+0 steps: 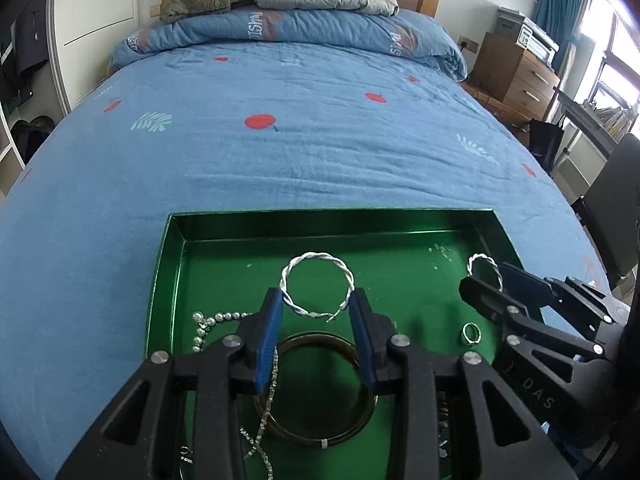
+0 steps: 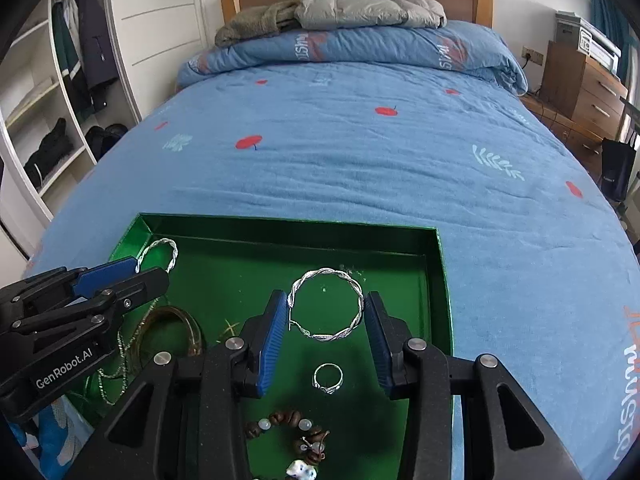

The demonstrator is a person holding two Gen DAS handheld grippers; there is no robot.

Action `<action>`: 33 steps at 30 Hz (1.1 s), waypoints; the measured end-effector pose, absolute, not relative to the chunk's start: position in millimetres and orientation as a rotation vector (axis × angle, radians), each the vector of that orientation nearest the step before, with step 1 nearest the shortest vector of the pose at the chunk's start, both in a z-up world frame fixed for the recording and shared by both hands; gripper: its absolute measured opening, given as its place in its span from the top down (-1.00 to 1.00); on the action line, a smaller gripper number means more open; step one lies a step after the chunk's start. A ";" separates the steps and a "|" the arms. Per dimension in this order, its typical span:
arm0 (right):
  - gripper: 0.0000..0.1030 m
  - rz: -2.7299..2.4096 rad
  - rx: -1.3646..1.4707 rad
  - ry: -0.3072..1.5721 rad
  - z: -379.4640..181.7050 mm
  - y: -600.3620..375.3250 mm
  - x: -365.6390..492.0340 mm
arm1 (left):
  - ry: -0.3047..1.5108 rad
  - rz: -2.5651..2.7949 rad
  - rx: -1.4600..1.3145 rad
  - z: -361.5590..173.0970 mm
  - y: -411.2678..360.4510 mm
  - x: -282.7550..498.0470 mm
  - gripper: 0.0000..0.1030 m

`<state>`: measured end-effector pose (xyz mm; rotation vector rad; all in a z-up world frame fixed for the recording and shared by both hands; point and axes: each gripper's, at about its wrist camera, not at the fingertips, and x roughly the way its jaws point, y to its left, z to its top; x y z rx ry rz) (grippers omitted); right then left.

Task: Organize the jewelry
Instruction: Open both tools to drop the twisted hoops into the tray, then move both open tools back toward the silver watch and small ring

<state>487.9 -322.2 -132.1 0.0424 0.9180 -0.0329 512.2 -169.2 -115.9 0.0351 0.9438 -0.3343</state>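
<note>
A green tray (image 1: 168, 264) (image 2: 440, 280) lies on the bed. My left gripper (image 1: 318, 308) is shut on a twisted silver hoop (image 1: 318, 286), held by its sides above the tray; the hoop also shows in the right wrist view (image 2: 160, 254). My right gripper (image 2: 326, 314) is shut on a second twisted silver hoop (image 2: 326, 304), which also shows in the left wrist view (image 1: 484, 268). In the tray lie a brown bangle (image 1: 320, 438), a silver bead chain (image 1: 208, 322), a small silver ring (image 2: 328, 378) (image 1: 471, 333) and a brown bead bracelet (image 2: 288, 430).
The blue bedspread (image 1: 320, 140) stretches beyond the tray to a folded duvet (image 1: 288, 28) and jackets at the headboard. A wooden drawer unit (image 1: 516, 72) stands to the right, an open wardrobe (image 2: 48, 112) to the left. A dark chair (image 1: 612, 208) is at the right edge.
</note>
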 end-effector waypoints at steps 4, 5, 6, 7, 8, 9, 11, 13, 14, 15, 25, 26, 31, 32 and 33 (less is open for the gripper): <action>0.24 -0.041 0.014 0.964 -145.3 -319.6 488.9 | 0.961 -0.317 0.064 -128.6 -171.6 512.3 0.37; 0.24 -0.042 0.009 0.972 -148.1 -319.2 489.3 | 0.964 -0.314 0.072 -132.6 -171.8 511.8 0.37; 0.24 -0.043 0.004 0.977 -150.7 -318.9 490.0 | 0.971 -0.311 0.075 -136.2 -171.5 512.9 0.37; 0.23 -0.045 -0.002 0.982 -154.2 -318.7 489.9 | 0.978 -0.310 0.069 -139.5 -170.7 513.2 0.37; 0.23 -0.048 -0.007 0.991 -158.1 -318.8 489.6 | 0.983 -0.308 0.062 -141.2 -169.8 513.6 0.37; 0.24 -0.050 -0.005 0.993 -159.6 -319.2 488.6 | 0.985 -0.308 0.057 -141.6 -169.0 514.6 0.37; 0.23 -0.047 0.001 0.991 -159.1 -320.1 489.3 | 0.996 -0.300 0.048 -142.8 -167.6 516.6 0.37; 0.23 -0.043 -0.006 1.002 -159.0 -319.6 490.3 | 1.009 -0.287 0.044 -143.6 -166.3 517.8 0.36; 0.23 -0.044 -0.006 1.006 -158.9 -319.6 492.1 | 1.012 -0.287 0.043 -143.4 -166.1 517.8 0.36; 0.23 -0.046 -0.005 1.009 -158.5 -319.0 492.6 | 1.014 -0.290 0.043 -142.7 -166.1 518.0 0.35; -0.06 -0.063 0.033 0.932 -106.5 -321.5 466.0 | 0.944 -0.303 0.047 -82.6 -152.2 498.3 0.35; -0.08 -0.063 0.034 0.916 -94.9 -321.9 459.9 | 0.927 -0.298 0.041 -69.1 -147.3 492.5 0.35; -0.11 -0.058 0.024 0.819 -29.3 -315.9 418.2 | 0.852 -0.289 0.041 -8.4 -126.6 456.4 0.35; -0.12 -0.060 0.023 0.802 -16.7 -314.4 408.7 | 0.840 -0.286 0.047 3.4 -122.4 446.9 0.35; -0.12 -0.061 0.025 0.789 -6.6 -314.1 401.6 | 0.828 -0.282 0.046 13.8 -118.5 439.0 0.35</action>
